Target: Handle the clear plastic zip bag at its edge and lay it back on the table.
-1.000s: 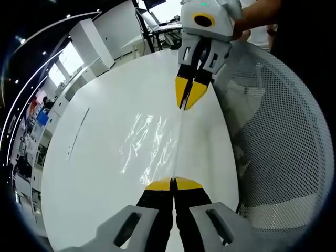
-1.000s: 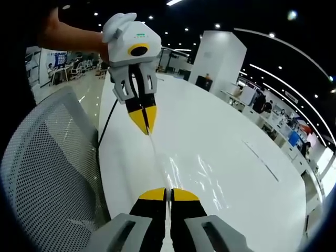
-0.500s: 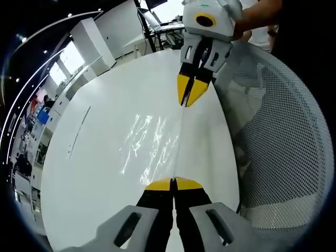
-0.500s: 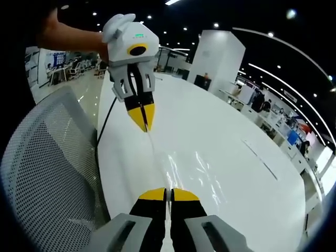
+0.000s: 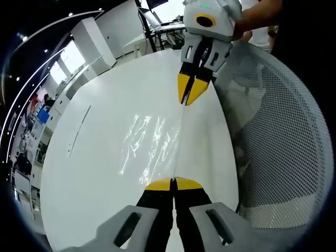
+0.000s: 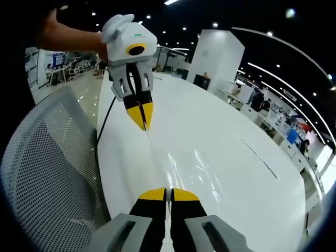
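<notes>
In the left gripper view we see our left gripper with its yellow-tipped jaws pressed together on the near edge of the clear plastic zip bag. The bag stretches away over the white table, its film catching bright glints (whether it touches the tabletop we cannot tell). At its far edge our right gripper pinches it with jaws likewise closed. In the right gripper view the same span runs the other way. A white mesh chair stands just beside the table.
</notes>
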